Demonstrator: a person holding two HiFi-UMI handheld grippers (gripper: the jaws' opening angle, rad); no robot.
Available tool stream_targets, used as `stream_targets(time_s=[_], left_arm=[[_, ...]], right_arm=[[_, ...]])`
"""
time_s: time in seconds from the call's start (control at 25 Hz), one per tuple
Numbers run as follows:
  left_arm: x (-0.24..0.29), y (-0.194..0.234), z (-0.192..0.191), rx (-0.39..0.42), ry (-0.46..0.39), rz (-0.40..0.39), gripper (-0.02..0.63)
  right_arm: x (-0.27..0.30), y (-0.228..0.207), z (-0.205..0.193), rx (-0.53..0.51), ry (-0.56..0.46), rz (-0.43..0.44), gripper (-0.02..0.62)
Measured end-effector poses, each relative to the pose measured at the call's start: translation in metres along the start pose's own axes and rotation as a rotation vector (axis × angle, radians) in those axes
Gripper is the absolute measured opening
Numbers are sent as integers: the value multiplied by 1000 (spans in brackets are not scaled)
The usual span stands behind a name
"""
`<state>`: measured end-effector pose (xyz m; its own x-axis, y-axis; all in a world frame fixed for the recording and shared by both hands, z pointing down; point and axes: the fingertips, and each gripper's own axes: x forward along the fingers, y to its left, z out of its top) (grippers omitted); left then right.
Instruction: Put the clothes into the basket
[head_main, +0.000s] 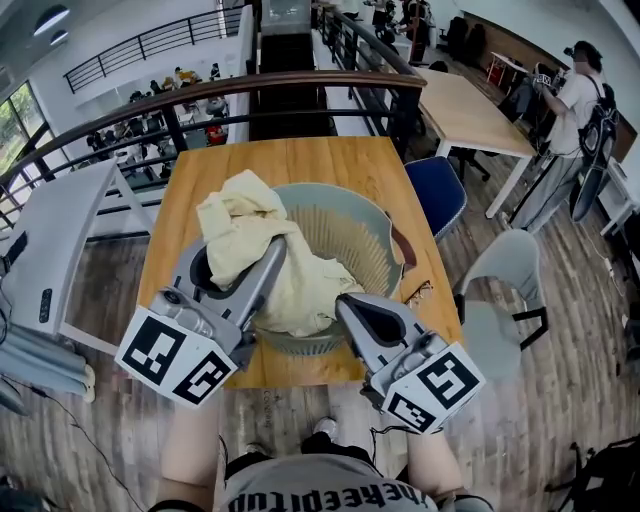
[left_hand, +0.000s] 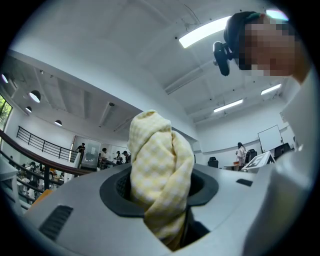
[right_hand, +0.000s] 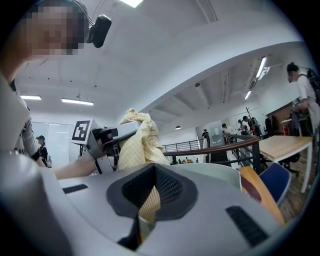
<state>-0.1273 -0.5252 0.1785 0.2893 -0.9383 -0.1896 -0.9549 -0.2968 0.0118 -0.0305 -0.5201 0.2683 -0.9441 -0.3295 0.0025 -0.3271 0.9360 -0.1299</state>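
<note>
Cloth (head_main: 240, 215) is pinched by left gripper (head_main: 275, 250) and right gripper (head_main: 345, 305); best lowered well inside basket (head_main: 372, 200) before it's let go.

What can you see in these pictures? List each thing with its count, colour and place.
table: one, light wood, under the basket
basket: one, grey, on the table's near half
cloth: one, pale yellow checked, hanging over the basket's near-left rim
blue chair: one, right of the table
grey chair: one, nearer, right of the table
spectacles, as they seem: one pair, dark, on the table right of the basket
left gripper: grey, shut on the cloth
right gripper: grey, shut on the cloth's lower edge
</note>
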Motion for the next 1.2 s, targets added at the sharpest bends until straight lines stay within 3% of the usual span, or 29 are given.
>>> stream_targets(time_s=[0.2,0.48,0.84,1.2], left_arm=[[7,4,-24,-17,57,22,192],[17,2,-51,19,165,23,213],[24,4,-75,23,268,20,299],[24,5,-89,57,325,-6,341]], right_arm=[[4,-6,-6,22,8,21,9],[8,-14,-10,47,12,42,9],[8,-22,-10,55,9,39,9],[11,-23,-9,50,3,27,9]])
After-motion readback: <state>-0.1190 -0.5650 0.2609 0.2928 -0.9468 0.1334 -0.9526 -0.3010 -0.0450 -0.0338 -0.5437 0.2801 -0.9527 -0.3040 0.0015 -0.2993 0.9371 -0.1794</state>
